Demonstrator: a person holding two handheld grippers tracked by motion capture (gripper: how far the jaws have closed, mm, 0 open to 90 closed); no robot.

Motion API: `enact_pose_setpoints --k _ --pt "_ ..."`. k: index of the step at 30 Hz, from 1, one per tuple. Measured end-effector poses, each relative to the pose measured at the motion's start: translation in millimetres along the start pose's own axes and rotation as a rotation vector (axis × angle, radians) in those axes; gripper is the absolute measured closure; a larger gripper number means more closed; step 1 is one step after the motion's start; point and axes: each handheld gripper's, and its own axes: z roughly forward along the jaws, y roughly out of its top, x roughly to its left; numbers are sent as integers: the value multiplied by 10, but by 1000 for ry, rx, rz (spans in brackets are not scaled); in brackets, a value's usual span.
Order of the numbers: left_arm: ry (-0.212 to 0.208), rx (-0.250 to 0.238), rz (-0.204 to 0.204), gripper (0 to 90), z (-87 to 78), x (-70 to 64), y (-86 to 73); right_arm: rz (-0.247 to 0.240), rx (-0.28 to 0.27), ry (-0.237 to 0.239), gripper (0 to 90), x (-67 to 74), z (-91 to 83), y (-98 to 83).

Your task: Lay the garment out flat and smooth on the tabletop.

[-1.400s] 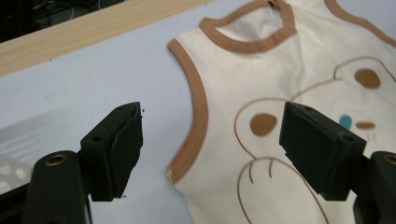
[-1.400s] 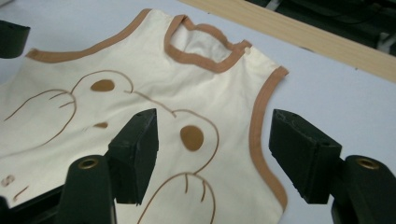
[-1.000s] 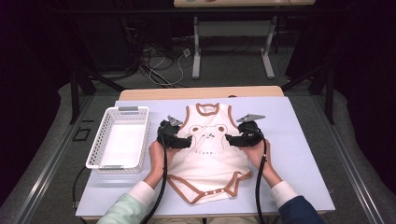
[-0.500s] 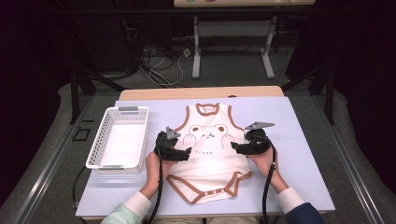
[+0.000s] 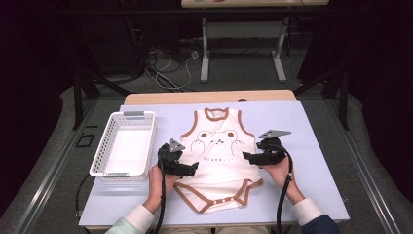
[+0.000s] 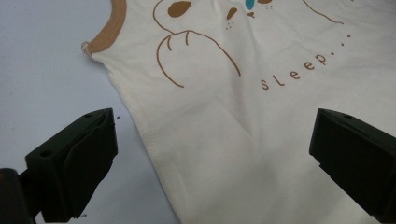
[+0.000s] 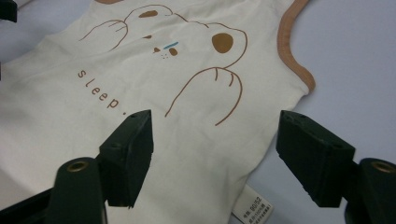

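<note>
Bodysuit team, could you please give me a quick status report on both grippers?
Left gripper open, jaws just widened, over bodysuit left edge. Right gripper open over right edge. Bodysuit flat, unheld. Basket well left, nothing in the way.

Pale blue table [image 5: 311,146]: cream bodysuit [image 5: 219,165] flat at centre, white basket [image 5: 146,141] at left edge.

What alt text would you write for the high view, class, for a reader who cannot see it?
A cream baby bodysuit with brown trim and a bear print lies flat on a pale blue table. A person's left gripper and right gripper sit at its two side edges, jaws open. A white basket stands to the left.
</note>
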Motion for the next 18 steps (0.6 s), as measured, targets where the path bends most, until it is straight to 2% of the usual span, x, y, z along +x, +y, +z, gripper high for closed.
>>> enact_pose_setpoints --k 2,6,7,9,11,13,15,18 --pt "-1 9 -2 30 -3 -1 -18 -2 -2 -14 324 -20 -33 -27" --pt "12 22 6 126 14 7 -21 30 4 -29 425 -107 -47 -94" --pt "15 26 10 182 17 9 -18 39 10 -22 444 -134 -46 -108" --pt "18 30 12 198 26 11 -17 59 16 -16 489 -165 -19 -131" --pt "18 32 15 272 41 11 -28 73 32 -6 525 -164 23 -143" --pt "21 40 18 360 71 15 -43 57 53 -6 563 -153 77 -155" --pt "2 61 26 441 89 34 -55 57 77 -7 605 -132 126 -168" --pt "2 42 34 572 111 50 -71 33 103 -34 679 -99 183 -187"
